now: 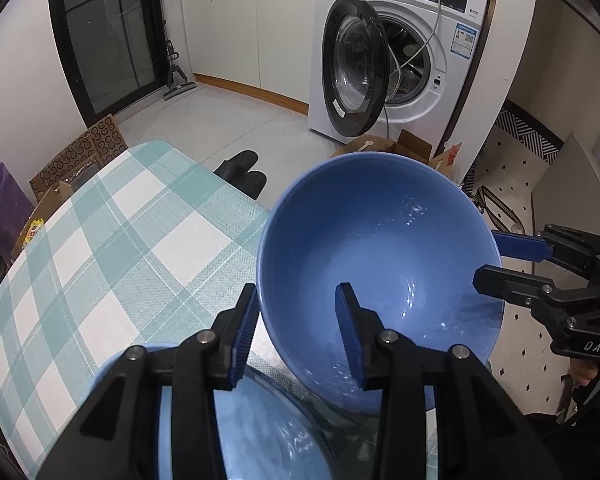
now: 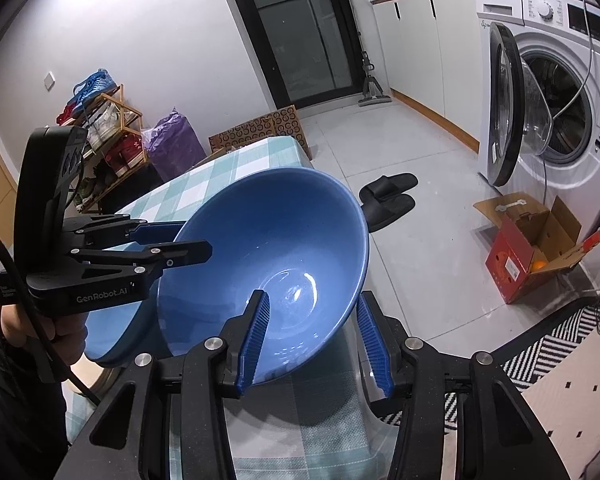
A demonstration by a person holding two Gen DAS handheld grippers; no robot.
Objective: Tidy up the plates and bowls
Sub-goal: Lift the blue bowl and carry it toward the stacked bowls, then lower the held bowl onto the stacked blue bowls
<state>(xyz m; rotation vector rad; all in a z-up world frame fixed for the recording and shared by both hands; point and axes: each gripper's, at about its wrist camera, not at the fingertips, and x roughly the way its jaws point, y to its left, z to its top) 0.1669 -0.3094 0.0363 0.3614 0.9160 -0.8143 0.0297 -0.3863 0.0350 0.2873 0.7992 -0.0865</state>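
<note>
Both my grippers, left [image 1: 296,332] and right [image 2: 314,334], straddled one bowl [image 1: 380,264] rim, jaws spread; stacking unfinished.

We are in a home's laundry or utility room: a front-loading washing machine [image 2: 556,92] stands open beside white cabinets [image 1: 236,28]. We also see slippers [image 2: 388,196] on the tiled floor, a shoe rack [image 2: 108,136], and a table [image 1: 100,240] under a checked cloth.
</note>
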